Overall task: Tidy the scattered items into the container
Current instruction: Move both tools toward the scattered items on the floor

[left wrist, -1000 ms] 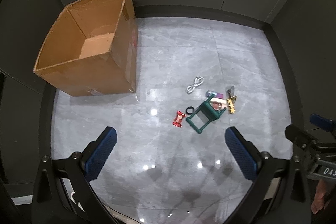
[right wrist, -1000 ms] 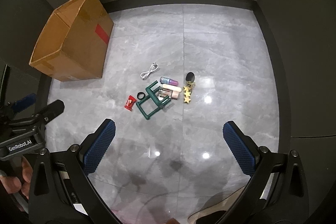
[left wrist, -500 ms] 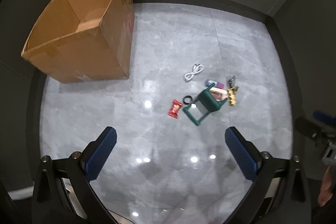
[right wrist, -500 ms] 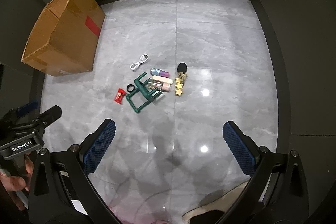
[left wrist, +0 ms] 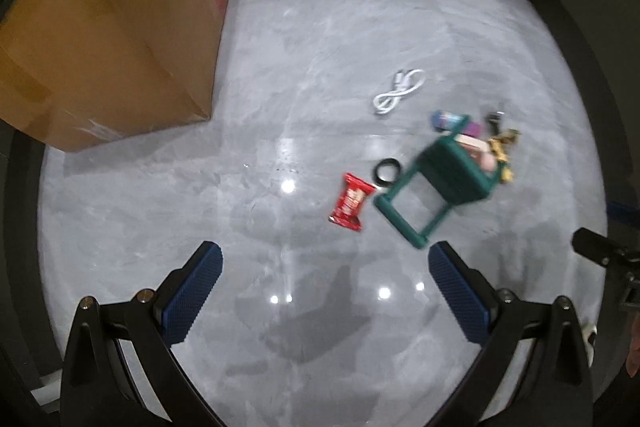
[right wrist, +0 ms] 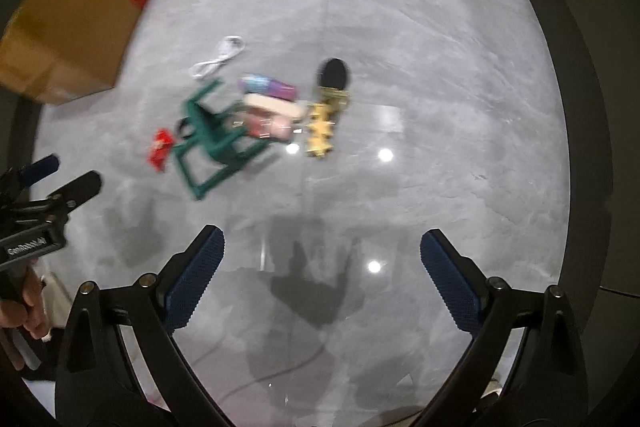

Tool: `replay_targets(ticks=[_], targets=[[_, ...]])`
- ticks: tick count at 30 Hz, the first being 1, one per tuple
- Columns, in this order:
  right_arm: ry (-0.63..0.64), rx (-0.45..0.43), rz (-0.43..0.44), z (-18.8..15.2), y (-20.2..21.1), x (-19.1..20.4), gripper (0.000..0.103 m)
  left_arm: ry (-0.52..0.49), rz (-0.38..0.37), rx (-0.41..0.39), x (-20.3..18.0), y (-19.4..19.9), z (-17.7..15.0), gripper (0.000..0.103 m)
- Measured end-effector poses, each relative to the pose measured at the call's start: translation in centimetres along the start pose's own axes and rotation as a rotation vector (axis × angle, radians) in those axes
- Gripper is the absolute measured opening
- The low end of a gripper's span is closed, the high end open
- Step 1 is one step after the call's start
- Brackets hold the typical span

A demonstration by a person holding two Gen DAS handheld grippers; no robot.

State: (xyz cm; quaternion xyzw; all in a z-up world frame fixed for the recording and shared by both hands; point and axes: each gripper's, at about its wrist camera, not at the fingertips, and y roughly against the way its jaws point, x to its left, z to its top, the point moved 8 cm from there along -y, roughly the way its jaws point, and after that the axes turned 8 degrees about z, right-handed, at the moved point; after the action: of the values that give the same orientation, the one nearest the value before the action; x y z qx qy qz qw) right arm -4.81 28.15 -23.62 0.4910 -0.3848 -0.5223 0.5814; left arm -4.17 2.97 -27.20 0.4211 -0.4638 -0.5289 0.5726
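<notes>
While both tools are hanging over the grey floor point(left wrist: 280, 67) with nothing between their pads, the left tool point(left wrist: 325, 291) and the right tool point(right wrist: 322, 277) are each standing spread wide and released. The scattered items are lying together on the floor: a red snack packet point(left wrist: 351, 202), a black ring point(left wrist: 386, 172) just beside it, a tipped green stool point(left wrist: 444, 179), a white cable point(left wrist: 398, 91) a little nearer the far wall, and, seen from the right wrist, small bottles point(right wrist: 269, 107) against the stool and a gold star ornament point(right wrist: 323, 125) with a dark round piece point(right wrist: 334, 74) at its far end. The cardboard box point(left wrist: 108, 39) is sitting well apart, by the floor's far left corner, and its inside is hidden here. Judging by the framing, both tools are heading for the pile; the packet and ring look like the left tool's easiest pick, though blur is softening everything. Pads should straddle one item squarely, low to the floor, since the ring and packet are nearly touching.
</notes>
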Motion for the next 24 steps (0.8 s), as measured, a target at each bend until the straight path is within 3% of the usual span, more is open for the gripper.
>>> replay_targets(ticks=[4, 7, 11, 15, 24], targets=[[-0.075, -0.002, -0.005, 1.8, -2.2, -2.5, 0.1, 0.004, -0.007, 0.002, -0.2, -2.5, 1.6, 0.103], [-0.077, 0.013, -0.023, 3.1, -3.9, -3.2, 0.1, -0.036, 0.028, 0.003, -0.3, -3.8, 2.4, 0.103], [-0.06, 0.033, -0.033, 4.2, -5.9, -3.4, 0.094, -0.048, 0.03, 0.023, -0.4, -5.0, 2.2, 0.103], [-0.049, 0.049, -0.03, 4.8, -7.5, -3.3, 0.093, -0.055, 0.029, 0.045, -0.5, -6.1, 1.9, 0.089], [-0.048, 0.052, -0.021, 5.0, -8.9, -3.0, 0.093, -0.084, 0.034, 0.086, -0.8, -8.0, 0.6, 0.089]])
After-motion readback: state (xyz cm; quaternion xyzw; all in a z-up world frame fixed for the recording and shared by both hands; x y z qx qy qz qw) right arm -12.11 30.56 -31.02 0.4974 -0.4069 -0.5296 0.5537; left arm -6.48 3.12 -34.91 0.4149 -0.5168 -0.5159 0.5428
